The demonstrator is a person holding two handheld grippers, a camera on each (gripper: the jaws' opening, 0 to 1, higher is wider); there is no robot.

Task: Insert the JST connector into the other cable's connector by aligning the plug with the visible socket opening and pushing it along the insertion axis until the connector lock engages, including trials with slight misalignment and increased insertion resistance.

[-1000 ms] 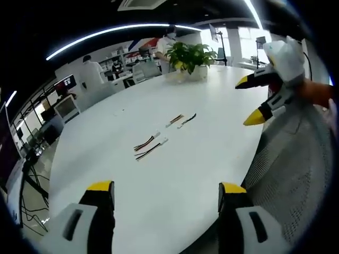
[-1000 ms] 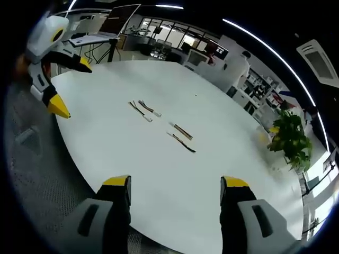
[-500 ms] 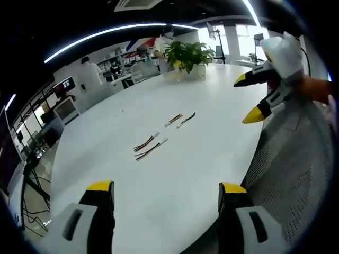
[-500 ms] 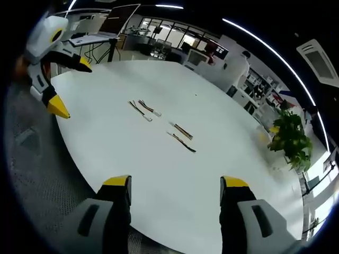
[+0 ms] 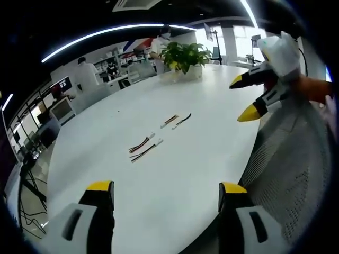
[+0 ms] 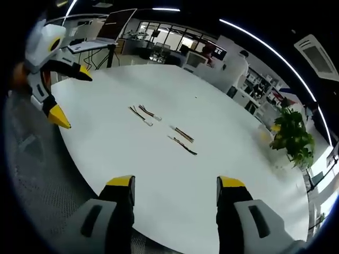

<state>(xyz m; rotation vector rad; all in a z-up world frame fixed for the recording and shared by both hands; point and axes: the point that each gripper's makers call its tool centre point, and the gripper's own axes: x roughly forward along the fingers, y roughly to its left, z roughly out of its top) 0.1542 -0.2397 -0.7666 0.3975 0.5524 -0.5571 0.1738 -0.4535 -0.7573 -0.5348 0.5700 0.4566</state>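
Two pairs of short JST cables lie on the white round table. In the left gripper view, the nearer pair has white connectors, and the farther pair is darker. The right gripper view shows the same pairs, one to the left and one to the right. My left gripper is open over the table's near edge and holds nothing; it also shows from the side. My right gripper is open and holds nothing, well short of the cables, and it also shows from the side.
A potted plant stands at the table's far side. A grey mesh chair back sits by the table's edge under both grippers. A laptop rests on a stand beyond the table. People stand by desks in the background.
Both views have shifted slightly with the hands. The cables lie where they were, and both grippers stay open.
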